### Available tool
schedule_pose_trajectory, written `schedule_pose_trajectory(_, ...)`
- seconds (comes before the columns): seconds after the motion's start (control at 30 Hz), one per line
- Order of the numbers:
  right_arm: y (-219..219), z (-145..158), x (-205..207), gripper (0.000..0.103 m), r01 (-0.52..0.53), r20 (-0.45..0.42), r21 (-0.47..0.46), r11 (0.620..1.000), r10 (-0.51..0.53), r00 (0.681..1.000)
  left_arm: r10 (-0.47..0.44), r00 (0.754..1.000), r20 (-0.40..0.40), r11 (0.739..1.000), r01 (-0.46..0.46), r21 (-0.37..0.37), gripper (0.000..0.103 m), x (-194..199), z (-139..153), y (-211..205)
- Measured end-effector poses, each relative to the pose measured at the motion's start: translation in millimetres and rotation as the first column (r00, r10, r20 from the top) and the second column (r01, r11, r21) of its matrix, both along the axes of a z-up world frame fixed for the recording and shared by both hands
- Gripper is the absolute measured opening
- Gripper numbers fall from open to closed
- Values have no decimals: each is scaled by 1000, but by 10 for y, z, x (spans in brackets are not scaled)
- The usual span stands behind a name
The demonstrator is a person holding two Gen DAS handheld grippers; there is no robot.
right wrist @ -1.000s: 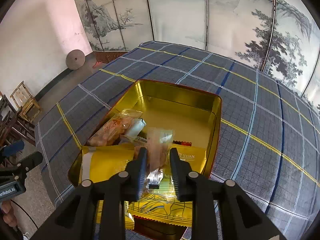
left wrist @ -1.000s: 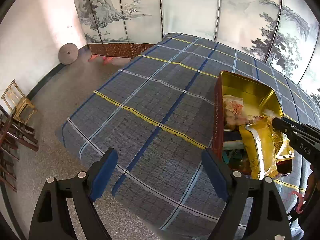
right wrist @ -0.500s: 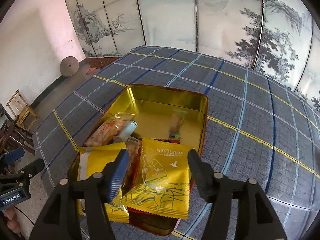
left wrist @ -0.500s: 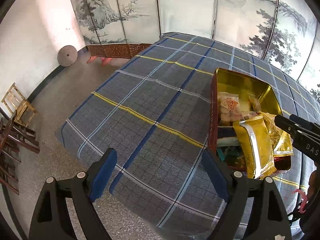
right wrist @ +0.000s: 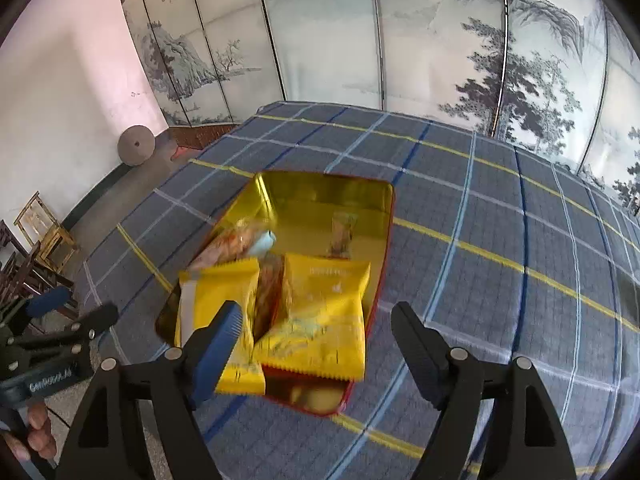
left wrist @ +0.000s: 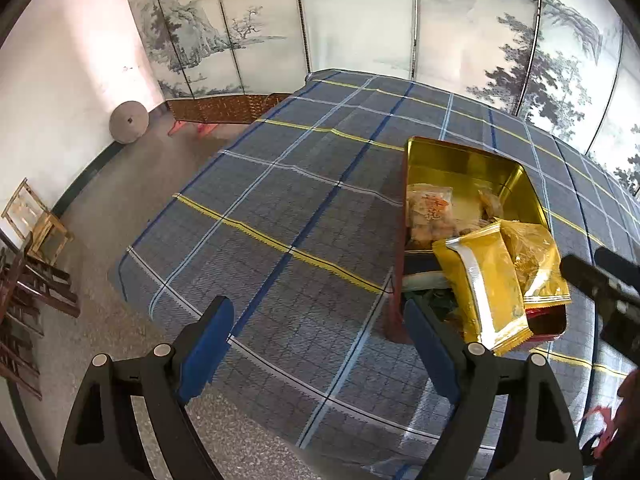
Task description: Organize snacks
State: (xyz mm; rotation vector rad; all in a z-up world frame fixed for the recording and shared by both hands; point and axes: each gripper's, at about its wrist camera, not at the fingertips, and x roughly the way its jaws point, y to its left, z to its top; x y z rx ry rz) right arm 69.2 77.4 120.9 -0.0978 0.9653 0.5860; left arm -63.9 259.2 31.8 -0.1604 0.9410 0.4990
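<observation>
Our right gripper [right wrist: 316, 330], jaws just opened and empty, hangs nearest the gold tin [right wrist: 326, 188]; left gripper [left wrist: 320, 340] gapes empty beside it

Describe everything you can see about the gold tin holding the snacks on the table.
The tin is a shallow, lidless rectangular box with rounded corners, shiny gold inside and red outside, seemingly metal. It sits flat on the plaid tablecloth. Its far end is mostly bare; the near end is piled with snacks, and two yellow packets overhang the near rim. Neither gripper touches it.
</observation>
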Motion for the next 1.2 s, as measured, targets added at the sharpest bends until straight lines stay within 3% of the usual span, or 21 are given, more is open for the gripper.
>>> schedule_pose_trajectory(0.23, -97, -55, -215, 79, 2, 5, -17, 1000, -2, 1000, -26, 1000, -6, 1000, 26, 8, 85, 9, 8, -136)
schedule_pose_trajectory(1.2, -216, -196, -348, 80, -18, 2, -49, 999, 19, 1000, -74, 997, -21, 997, 75, 27, 87, 103, 27, -453)
